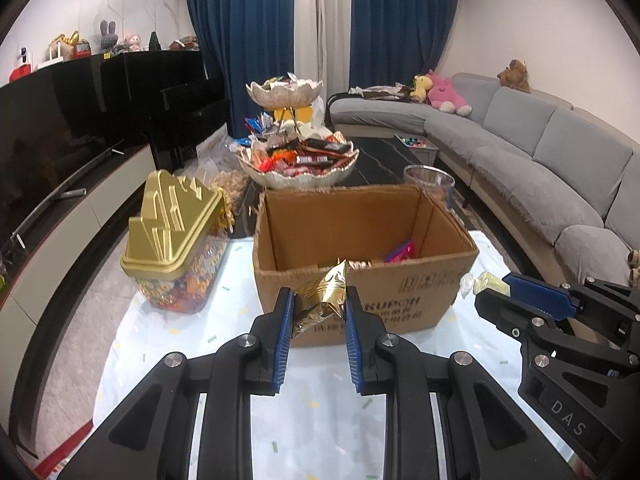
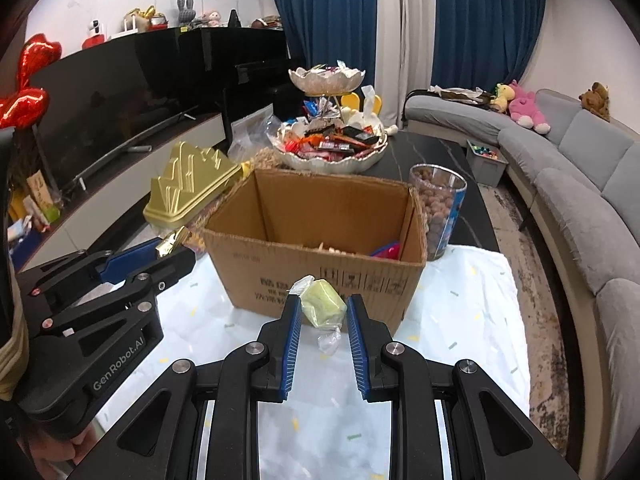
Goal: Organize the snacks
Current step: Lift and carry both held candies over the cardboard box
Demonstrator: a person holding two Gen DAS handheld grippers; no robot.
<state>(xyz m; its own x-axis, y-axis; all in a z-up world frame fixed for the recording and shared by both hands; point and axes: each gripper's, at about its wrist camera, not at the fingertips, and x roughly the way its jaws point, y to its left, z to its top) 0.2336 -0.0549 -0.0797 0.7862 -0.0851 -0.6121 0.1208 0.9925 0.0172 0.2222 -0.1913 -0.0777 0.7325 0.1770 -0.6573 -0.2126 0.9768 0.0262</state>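
Observation:
An open cardboard box (image 1: 400, 300) (image 2: 256, 268) stands on the white cloth in front of both grippers, with a few snacks inside, among them a pink packet (image 1: 401, 251). My left gripper (image 1: 318, 298) is shut on a gold foil snack packet (image 1: 320, 298), held just in front of the box's near wall; it also shows in the right wrist view (image 2: 172, 242). My right gripper (image 2: 320, 306) is shut on a pale yellow-green wrapped candy (image 2: 322, 307), held before the box; it shows at the right of the left wrist view (image 1: 490, 285).
A gold-lidded jar of sweets (image 1: 176, 236) stands left of the box. A two-tier shell-shaped snack stand (image 1: 298, 160) sits behind it, and a clear jar of nuts (image 2: 438, 212) to the right. A grey sofa (image 1: 540, 168) runs along the right, a TV cabinet (image 1: 60, 232) along the left.

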